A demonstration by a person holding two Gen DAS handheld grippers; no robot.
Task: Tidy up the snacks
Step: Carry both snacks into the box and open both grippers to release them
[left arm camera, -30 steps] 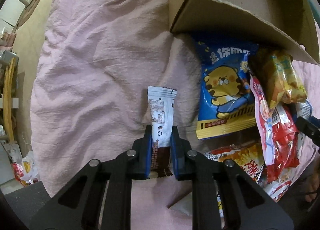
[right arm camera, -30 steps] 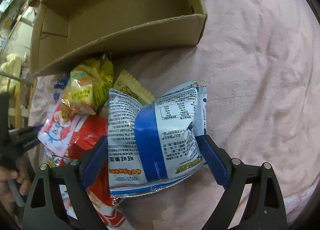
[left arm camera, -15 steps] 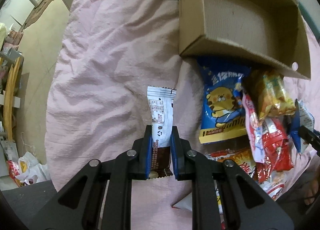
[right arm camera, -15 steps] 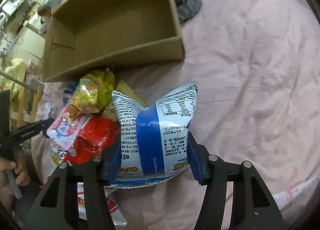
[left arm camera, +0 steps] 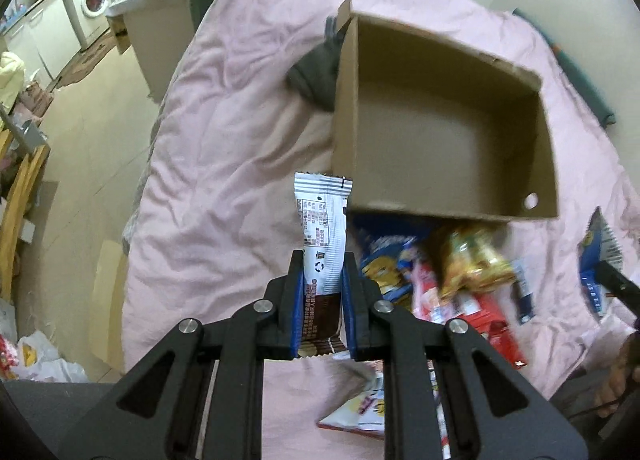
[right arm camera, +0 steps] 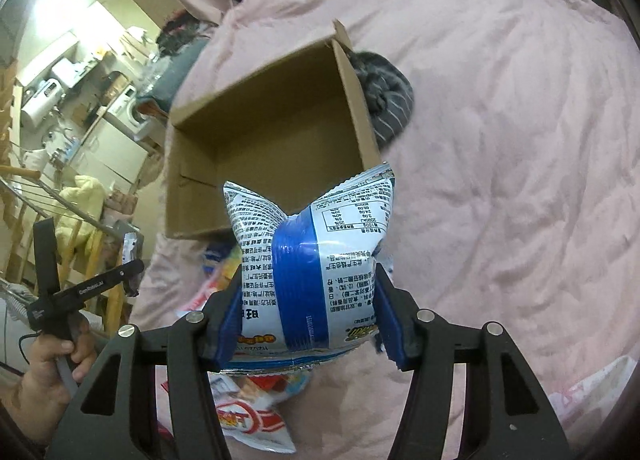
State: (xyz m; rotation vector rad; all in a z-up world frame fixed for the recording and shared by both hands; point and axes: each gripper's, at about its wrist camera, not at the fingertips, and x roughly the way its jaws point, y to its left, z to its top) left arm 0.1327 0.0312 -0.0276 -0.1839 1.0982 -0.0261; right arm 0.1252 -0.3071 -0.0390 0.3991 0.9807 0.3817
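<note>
Beyond both my grippers sits the cardboard box point(left arm camera: 440, 128), mouth upward. Left gripper point(left arm camera: 322, 296) clamps a slim snack bar point(left arm camera: 322, 236), long axis pointing boxward; right gripper point(right arm camera: 310, 316) pinches a puffy blue bag point(right arm camera: 316, 260), nearer the opening.

A pink bedspread point(left arm camera: 224, 148) fills the middle; a washing machine point(left arm camera: 93, 4) stands upper left, a grey cloth point(right arm camera: 386, 100) centre.

The blue-and-white snack bag point(right arm camera: 312, 276) is showing dense, upside-down Chinese print and a nutrition table, too small to read. The slim bar wrapper point(left arm camera: 322, 244) is carrying a recycling mark and bin symbol. The left gripper point(right arm camera: 132, 272) is bearing small, illegible white lettering.
</note>
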